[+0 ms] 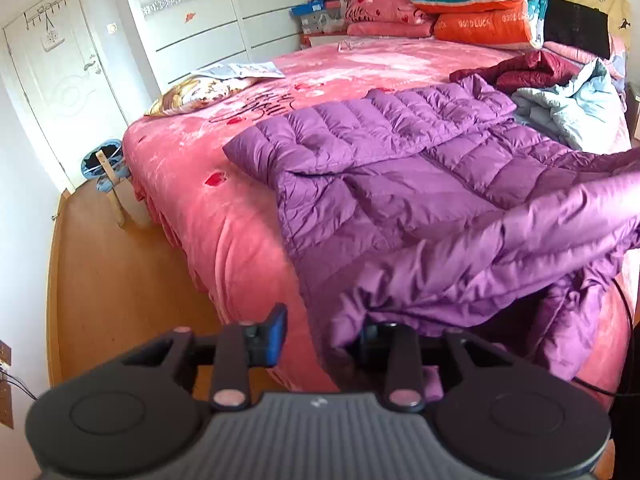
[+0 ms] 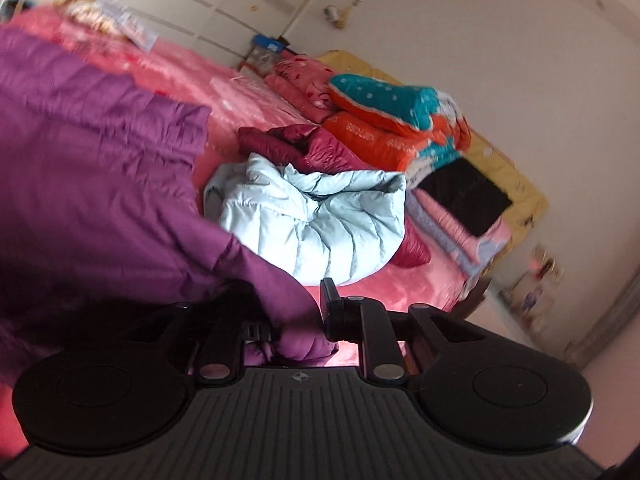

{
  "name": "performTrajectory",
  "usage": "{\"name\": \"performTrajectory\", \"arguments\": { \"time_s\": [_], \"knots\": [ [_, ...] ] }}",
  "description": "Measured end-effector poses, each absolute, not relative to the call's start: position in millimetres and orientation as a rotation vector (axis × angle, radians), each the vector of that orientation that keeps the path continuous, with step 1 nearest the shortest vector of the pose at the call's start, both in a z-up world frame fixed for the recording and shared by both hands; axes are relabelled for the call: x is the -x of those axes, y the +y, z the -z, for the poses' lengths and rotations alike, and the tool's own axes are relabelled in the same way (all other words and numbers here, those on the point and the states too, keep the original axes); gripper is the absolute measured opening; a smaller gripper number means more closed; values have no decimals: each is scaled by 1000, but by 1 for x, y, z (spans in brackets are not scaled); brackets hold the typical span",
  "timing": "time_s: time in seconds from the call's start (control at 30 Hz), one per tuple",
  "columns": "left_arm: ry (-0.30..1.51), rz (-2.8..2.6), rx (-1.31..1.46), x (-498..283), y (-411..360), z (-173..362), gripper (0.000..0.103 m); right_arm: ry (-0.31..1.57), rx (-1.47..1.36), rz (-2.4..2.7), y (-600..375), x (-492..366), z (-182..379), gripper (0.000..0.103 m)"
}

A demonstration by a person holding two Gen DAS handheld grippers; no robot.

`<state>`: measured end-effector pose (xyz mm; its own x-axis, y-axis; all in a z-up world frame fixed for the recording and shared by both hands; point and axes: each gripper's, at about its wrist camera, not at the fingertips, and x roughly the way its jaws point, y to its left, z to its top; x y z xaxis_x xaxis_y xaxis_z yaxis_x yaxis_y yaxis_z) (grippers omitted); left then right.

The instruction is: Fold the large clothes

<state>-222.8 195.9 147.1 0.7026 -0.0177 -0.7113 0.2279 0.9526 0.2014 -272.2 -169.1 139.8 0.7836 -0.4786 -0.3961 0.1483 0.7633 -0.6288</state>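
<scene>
My left gripper (image 1: pixel 320 340) is at the near edge of the bed, and I've got purple fabric bunched in it. The right-hand finger is buried in the cloth while the blue-padded left finger (image 1: pixel 276 334) stands clear beside it, so I judge it a pinch on the hem, though I can't see the pad contact itself. My right gripper (image 2: pixel 298 320) is tilted hard over, and a fold of the same cloth sits wedged between its two black fingers, gripped.

So both hands have hold of the purple quilted down jacket (image 1: pixel 400 168), along its near edge. From the left gripper the jacket runs away and to the right across the pink plush bedspread (image 1: pixel 192 184). Its long axis lies from the near right out to the far left corner, which rests flat on the bed. The near part is lifted off the bed in a blurred swag (that's the bit strung between my two hands).

The fold, as I read it, goes forward: near edge carried away from me, over the flat half. The left hand is the nearer to that free far corner; the right one sits nearer the clutter.

Beyond the jacket on the right lie a crumpled pale blue puffer jacket (image 2: pixel 316 220) and a dark red quilted garment (image 2: pixel 304 144), touching each other, just beside the purple one. At the headboard, stacked orange and teal quilts (image 1: pixel 480 4).
</scene>
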Motion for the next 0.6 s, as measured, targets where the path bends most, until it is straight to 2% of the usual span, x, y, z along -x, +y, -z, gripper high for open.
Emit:
{"name": "performTrajectory", "arguments": {
  "time_s": [0.17,0.33,0.4,0.5,0.6],
  "knots": [
    [869,177,-332,232,189,-126,55,701,790,289,-186,281,-88,32],
    [955,223,-414,238,176,-101,57,747,715,262,-200,296,-55,35],
    [972,234,-442,240,174,-97,58,754,637,273,-204,297,-54,40],
    [988,259,-445,242,176,-97,63,775,577,277,-205,294,-52,56],
    [994,291,-422,248,181,-101,72,804,509,284,-210,290,-62,73]
  ]
}}
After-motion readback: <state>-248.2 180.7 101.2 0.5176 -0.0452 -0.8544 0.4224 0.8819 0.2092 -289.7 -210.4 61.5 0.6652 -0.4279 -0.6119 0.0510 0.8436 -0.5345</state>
